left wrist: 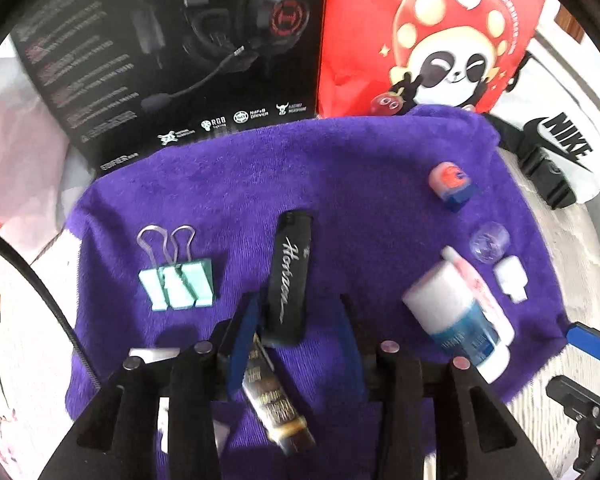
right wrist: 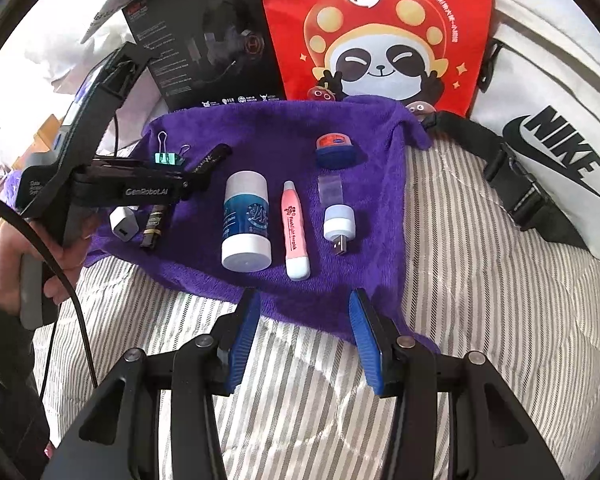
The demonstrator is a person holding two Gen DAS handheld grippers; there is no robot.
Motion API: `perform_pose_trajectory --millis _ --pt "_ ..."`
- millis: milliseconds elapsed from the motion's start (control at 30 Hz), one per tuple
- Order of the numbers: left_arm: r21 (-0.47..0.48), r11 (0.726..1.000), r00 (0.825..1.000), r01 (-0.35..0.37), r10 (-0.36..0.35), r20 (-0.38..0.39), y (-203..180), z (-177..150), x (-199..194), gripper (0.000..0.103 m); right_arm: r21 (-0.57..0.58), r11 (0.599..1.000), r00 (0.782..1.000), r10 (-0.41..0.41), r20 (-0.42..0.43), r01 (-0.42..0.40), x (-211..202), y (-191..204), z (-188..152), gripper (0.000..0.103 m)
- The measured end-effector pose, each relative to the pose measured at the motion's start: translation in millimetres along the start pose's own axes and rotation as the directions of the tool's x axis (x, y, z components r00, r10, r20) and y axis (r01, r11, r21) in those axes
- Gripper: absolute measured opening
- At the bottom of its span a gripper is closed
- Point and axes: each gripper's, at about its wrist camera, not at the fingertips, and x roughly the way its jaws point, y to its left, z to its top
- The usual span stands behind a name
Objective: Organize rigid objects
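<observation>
On the purple towel (right wrist: pixel 260 140) lie a green binder clip (left wrist: pixel 178 284), a black lighter (left wrist: pixel 290 272), a black and gold tube (left wrist: pixel 274 400), a white and blue bottle (right wrist: pixel 246 220), a pink pen (right wrist: pixel 296 232), a white USB light (right wrist: pixel 338 220) and an orange and blue tin (right wrist: pixel 336 148). My left gripper (left wrist: pixel 300 300) points down over the lighter's near end. Its jaws stand apart around that end, and a gap shows on the right side. My right gripper (right wrist: pixel 304 300) stands open over the towel's near edge, holding nothing.
A black headset box (left wrist: pixel 160 60) and a red panda bag (left wrist: pixel 420 40) stand behind the towel. A white Nike bag (right wrist: pixel 540 140) lies at the right on the striped bedding (right wrist: pixel 480 280). A white charger cube (right wrist: pixel 124 222) sits at the towel's left end.
</observation>
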Motion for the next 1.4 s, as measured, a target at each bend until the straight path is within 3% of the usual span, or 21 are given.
perform_pose_trajectory --millis 100,200,300,367,400,500,567,667,833,1133,1400 --pt "0.004 1.0 0.999 0.007 -0.007 0.038 -2 -11 -26 0.054 0.009 1.0 1.0 -0.02 0.013 0.02 -12 3 -4 0.054" --pt "0.021 0.999 0.994 -0.044 0.042 0.101 -6 -29 -62 0.064 0.01 0.998 0.998 -0.064 0.028 0.063 -24 7 -9 0.063" --pt "0.032 0.997 0.987 -0.068 0.063 0.148 -13 -47 -95 0.078 0.023 0.996 0.995 -0.091 0.034 0.09 -38 13 -14 0.075" --pt "0.033 0.996 0.981 -0.085 0.078 0.18 -10 -53 -115 0.087 0.055 0.995 0.995 -0.088 0.038 0.086 -47 15 -19 0.091" --pt "0.029 0.995 0.977 -0.095 0.087 0.195 -11 -59 -125 0.089 0.068 0.994 0.996 -0.085 0.033 0.082 -50 17 -21 0.093" --pt "0.0 0.997 0.968 -0.075 0.073 0.24 -8 -77 -158 0.095 0.068 0.995 0.996 -0.083 0.041 0.08 -62 25 -28 0.095" --pt "-0.032 0.999 0.964 -0.036 0.043 0.263 -7 -90 -175 0.1 0.054 0.993 0.993 -0.107 0.041 0.105 -69 33 -32 0.103" --pt "-0.066 0.998 0.956 -0.012 0.03 0.29 -7 -109 -196 0.1 0.05 0.99 0.989 -0.135 0.056 0.132 -81 40 -39 0.103" --pt "-0.076 0.996 0.941 -0.053 0.075 0.33 -20 -136 -220 0.103 0.055 0.985 0.984 -0.168 0.054 0.165 -103 46 -51 0.103" --pt "-0.144 0.99 0.948 -0.004 0.049 0.314 -20 -159 -225 0.103 0.092 0.978 0.978 -0.195 0.068 0.189 -130 40 -64 0.103" --pt "-0.145 0.989 0.946 -0.03 0.076 0.315 -23 -163 -230 0.103 0.093 0.977 0.977 -0.198 0.083 0.19 -142 42 -67 0.103"
